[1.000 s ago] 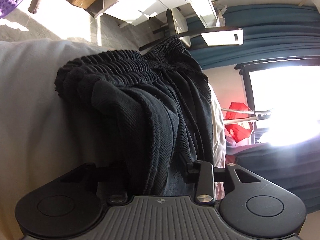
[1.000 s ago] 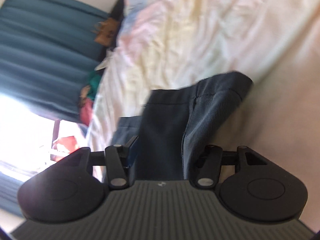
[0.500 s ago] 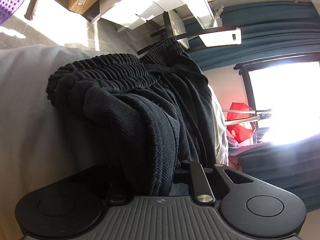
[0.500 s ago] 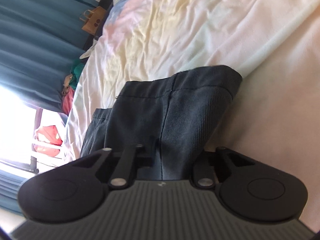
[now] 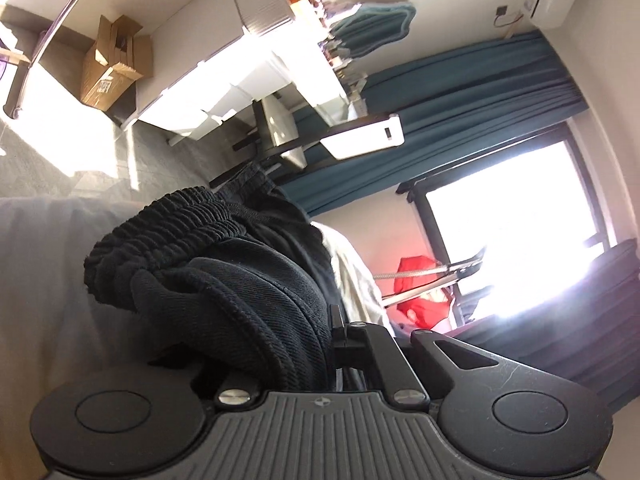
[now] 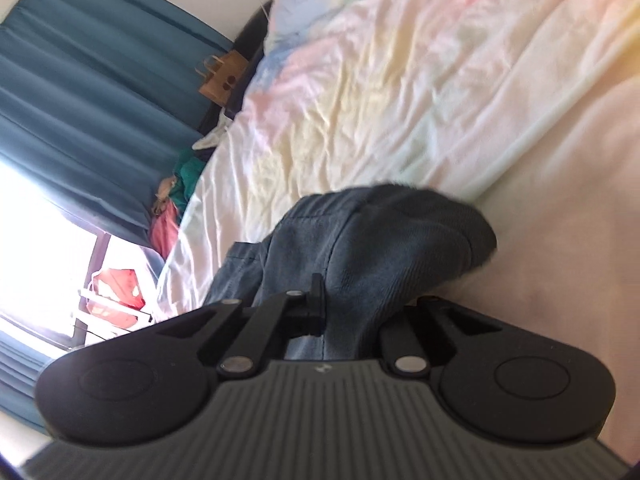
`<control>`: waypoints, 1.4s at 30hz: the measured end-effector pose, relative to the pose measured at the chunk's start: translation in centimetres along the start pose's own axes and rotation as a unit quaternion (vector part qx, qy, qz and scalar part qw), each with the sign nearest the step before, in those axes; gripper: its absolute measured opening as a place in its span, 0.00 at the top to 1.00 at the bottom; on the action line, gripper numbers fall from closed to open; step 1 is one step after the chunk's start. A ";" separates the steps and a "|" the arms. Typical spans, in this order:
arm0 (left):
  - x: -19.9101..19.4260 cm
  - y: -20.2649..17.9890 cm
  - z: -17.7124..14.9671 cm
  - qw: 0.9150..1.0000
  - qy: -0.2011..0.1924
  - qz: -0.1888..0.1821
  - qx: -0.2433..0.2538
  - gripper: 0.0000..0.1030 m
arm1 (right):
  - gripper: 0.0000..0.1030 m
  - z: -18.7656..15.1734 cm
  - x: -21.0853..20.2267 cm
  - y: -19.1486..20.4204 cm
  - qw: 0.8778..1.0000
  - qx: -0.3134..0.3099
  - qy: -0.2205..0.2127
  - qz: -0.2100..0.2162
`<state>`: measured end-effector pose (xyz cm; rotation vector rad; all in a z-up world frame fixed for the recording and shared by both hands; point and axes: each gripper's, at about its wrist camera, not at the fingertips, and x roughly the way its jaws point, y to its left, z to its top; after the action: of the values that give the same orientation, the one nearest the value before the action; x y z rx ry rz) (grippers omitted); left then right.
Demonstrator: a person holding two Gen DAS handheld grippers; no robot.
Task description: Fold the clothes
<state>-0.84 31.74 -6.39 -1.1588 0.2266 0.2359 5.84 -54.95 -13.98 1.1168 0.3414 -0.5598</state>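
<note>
Left wrist view: the left gripper [image 5: 304, 364] has its fingers pinched on a thick bunch of the black shorts [image 5: 224, 280]. One second ago the fingers stood spread with the cloth hanging loosely between them; they have since closed, and the fabric now bulges up against the gripper body. The ribbed waistband [image 5: 160, 224] sits at the far end of the bunch, above the grey bed surface [image 5: 44, 280]. Judged from this, the grasp on this end is secured and the garment is under load.

Right wrist view: the right gripper [image 6: 356, 316] has its fingers pinched on the other end of the same shorts [image 6: 384, 240], near a hem seam. One second ago these fingers were also spread; they have closed. The cloth now humps toward the camera over the pale duvet [image 6: 400, 92], with motion blur at its edge, which suggests a lift or fold stroke is under way.

Count: one garment, two grippers, both clamped on it. Whether a fold is already laid in, the views do not settle.
</note>
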 end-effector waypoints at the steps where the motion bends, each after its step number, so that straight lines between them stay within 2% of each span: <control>1: -0.5 -0.3 0.2 1.000 -0.012 -0.008 0.001 0.96 | 0.93 0.2 -0.4 0.5 1.000 -0.007 -0.004 0.004; 3: 0.5 -1.6 0.7 1.000 -0.017 -0.008 -0.002 0.96 | 0.93 0.5 -1.2 1.6 1.000 -0.022 -0.012 0.011; 6: 3.2 -4.1 1.8 1.000 -0.013 0.001 -0.005 0.96 | 0.93 1.3 -0.1 4.6 0.999 -0.048 -0.012 0.012; 10: 10.8 -9.2 3.6 0.999 0.009 0.029 0.019 0.95 | 0.93 2.3 4.7 10.4 0.997 -0.076 -0.002 0.003; 14: 21.8 -13.4 4.1 0.994 0.021 0.086 0.057 0.94 | 0.93 2.3 12.6 16.6 0.993 -0.116 0.001 -0.026; 17: 30.6 -15.0 3.3 0.983 0.036 0.145 0.102 0.93 | 0.93 0.9 19.0 20.1 0.985 -0.158 0.002 -0.062; 19: 35.3 -14.8 2.4 0.976 0.053 0.175 0.120 0.92 | 0.93 -0.1 22.9 21.0 0.980 -0.179 0.008 -0.082; 22: 40.1 -13.8 1.2 0.964 0.076 0.203 0.154 0.86 | 0.93 -1.3 27.4 20.8 0.974 -0.196 0.030 -0.113; 24: 42.2 -13.1 0.4 0.955 0.091 0.213 0.183 0.77 | 0.90 -1.8 29.6 19.9 0.971 -0.194 0.048 -0.129; 25: 42.5 -12.7 0.2 0.954 0.095 0.209 0.193 0.74 | 0.89 -1.8 30.0 19.3 0.973 -0.187 0.055 -0.125; 28: 42.3 -12.5 -0.4 0.950 0.104 0.179 0.233 0.55 | 0.83 -1.4 29.8 18.0 0.977 -0.185 0.069 -0.086; 30: 41.3 -12.9 -0.7 0.945 0.106 0.165 0.261 0.39 | 0.71 -1.2 28.4 16.8 0.980 -0.177 0.069 -0.061; 32: 39.6 -13.4 -0.8 0.945 0.105 0.151 0.271 0.31 | 0.44 -1.2 26.3 15.4 0.984 -0.162 0.064 -0.041; 33: 38.5 -13.5 -0.8 0.946 0.104 0.143 0.270 0.25 | 0.41 -1.1 25.2 14.7 0.986 -0.154 0.062 -0.031; 37: 33.1 -12.6 -0.8 0.963 0.103 0.104 0.225 0.19 | 0.40 -1.0 21.0 11.9 0.991 -0.122 0.051 0.008; 40: 28.8 -9.2 -0.6 0.980 0.103 0.092 0.140 0.11 | 0.38 -0.9 17.8 9.8 0.993 -0.098 0.044 0.038; 42: 25.9 -6.9 -0.4 0.988 0.103 0.083 0.083 0.09 | 0.39 -0.8 15.7 8.4 0.994 -0.082 0.039 0.057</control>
<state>25.84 30.42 -8.16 -0.9991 0.5173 0.2387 23.50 -55.39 -16.26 0.9939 0.3811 -0.3809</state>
